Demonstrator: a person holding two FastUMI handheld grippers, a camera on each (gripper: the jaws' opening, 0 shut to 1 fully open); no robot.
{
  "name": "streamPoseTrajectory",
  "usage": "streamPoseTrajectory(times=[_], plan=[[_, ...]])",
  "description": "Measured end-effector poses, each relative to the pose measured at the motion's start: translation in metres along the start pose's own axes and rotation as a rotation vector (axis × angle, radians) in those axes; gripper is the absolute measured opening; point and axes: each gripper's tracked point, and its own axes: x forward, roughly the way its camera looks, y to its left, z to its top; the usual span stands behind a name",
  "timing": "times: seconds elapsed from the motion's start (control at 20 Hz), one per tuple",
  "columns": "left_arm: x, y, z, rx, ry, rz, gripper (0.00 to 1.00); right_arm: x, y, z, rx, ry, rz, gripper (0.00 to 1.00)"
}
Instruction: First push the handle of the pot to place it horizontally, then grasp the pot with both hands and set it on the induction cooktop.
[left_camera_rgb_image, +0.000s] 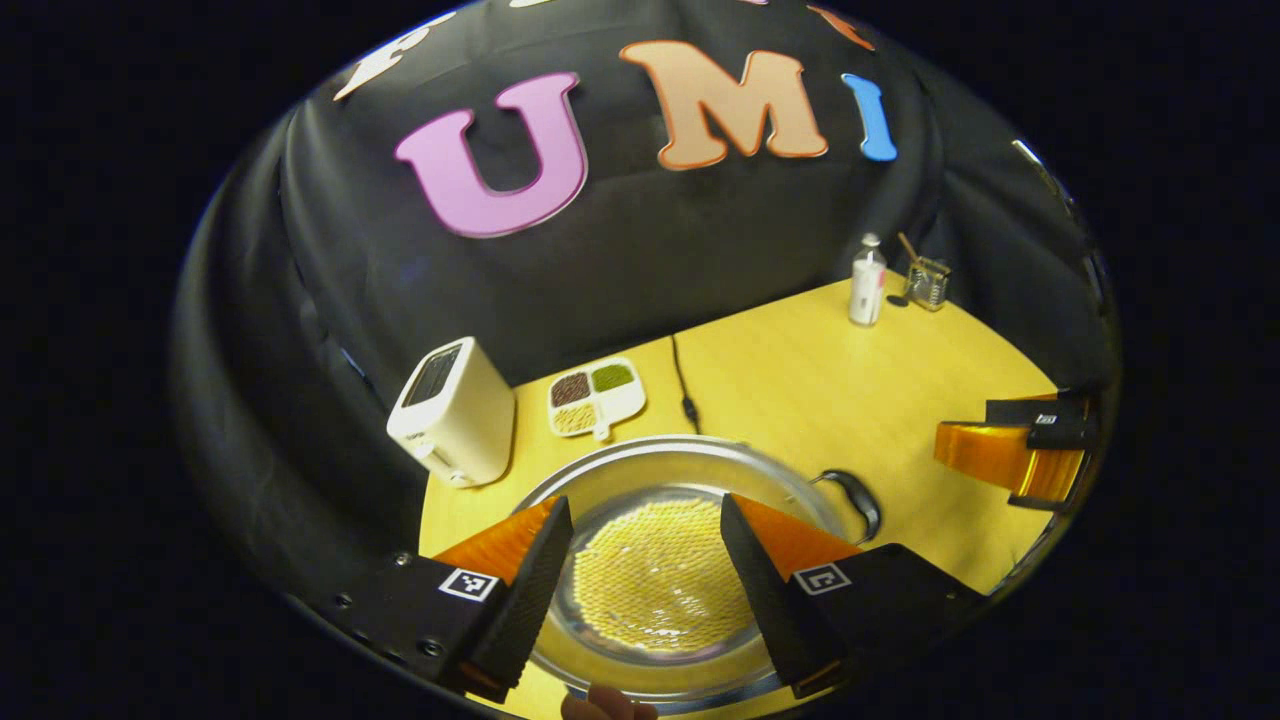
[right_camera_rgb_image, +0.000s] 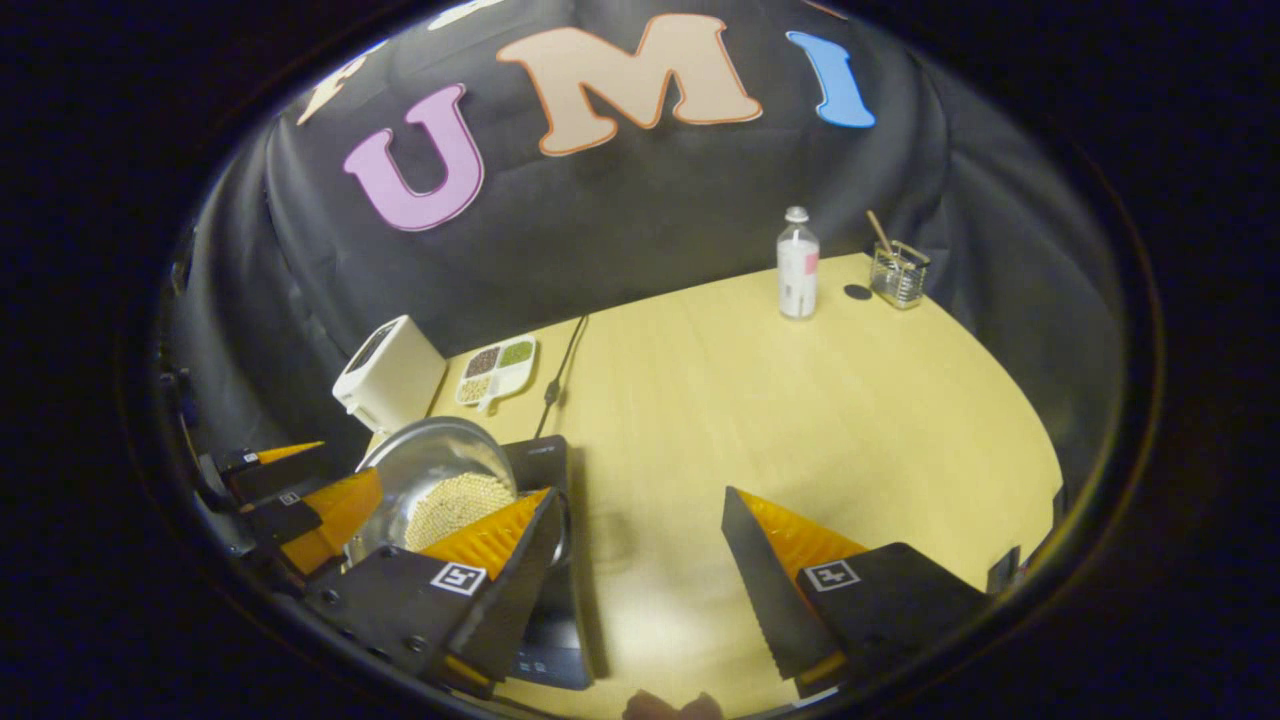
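**Both tongs open; pot sits on the cooktop near the toaster**

Left tongs (left_camera_rgb_image: 645, 590): fingers spread wide, nothing between them. They hang above the pot (left_camera_rgb_image: 660, 500), one finger over each side of the bowl, not touching the rim as far as the left gripper view shows. The left tongs also show in the right gripper view (right_camera_rgb_image: 300, 495), at the pot's left side.

Right tongs (right_camera_rgb_image: 640, 580): fingers apart, gripping nothing, over bare table (right_camera_rgb_image: 800, 420). Seen in the left gripper view (left_camera_rgb_image: 1020, 450), they are well apart from the pot, towards the table's right edge.

Pot: shiny metal, round, with a pale dotted pattern on its base. Its dark handle (left_camera_rgb_image: 855, 500) sticks out to the right in the left gripper view. In the right gripper view the pot (right_camera_rgb_image: 440, 480) rests on the dark flat cooktop (right_camera_rgb_image: 545, 560), which reaches beyond it towards the near edge of the table.

Further out, near the table's far left corner: a white toaster (left_camera_rgb_image: 455, 415) and a small white divided dish (left_camera_rgb_image: 595, 397) with brown, green and pale contents. A black cable (left_camera_rgb_image: 683, 385) runs from the far edge towards the pot.

Far right corner: a clear bottle (right_camera_rgb_image: 797, 265), a small dark disc (right_camera_rgb_image: 857, 292) and a wire holder (right_camera_rgb_image: 897, 275) with a stick in it.
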Motion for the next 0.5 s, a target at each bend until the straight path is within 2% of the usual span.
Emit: streamPoseTrajectory(times=[0.05, 0.1, 0.15, 0.2, 0.35, 0.5], plan=[[-0.004, -0.019, 0.011, -0.007, -0.029, -0.015, 0.92, -0.007, -0.012, 0.008, 0.002, -0.025, 0.008, 0.98], [-0.008, -0.037, 0.020, -0.016, -0.050, -0.026, 0.92, -0.015, -0.027, 0.013, -0.003, -0.038, 0.012, 0.94], [-0.014, -0.054, 0.024, -0.028, -0.056, -0.029, 0.92, -0.022, -0.044, 0.016, -0.015, -0.043, 0.013, 0.98], [-0.021, -0.070, 0.026, -0.039, -0.053, -0.032, 0.93, -0.030, -0.061, 0.019, -0.023, -0.051, 0.009, 0.94], [-0.034, -0.116, 0.030, -0.057, -0.062, -0.033, 0.93, -0.050, -0.111, 0.023, -0.021, -0.073, 0.010, 0.94], [-0.049, -0.157, 0.028, -0.098, -0.056, -0.023, 0.93, -0.065, -0.176, 0.027, -0.067, -0.102, -0.024, 0.94]])
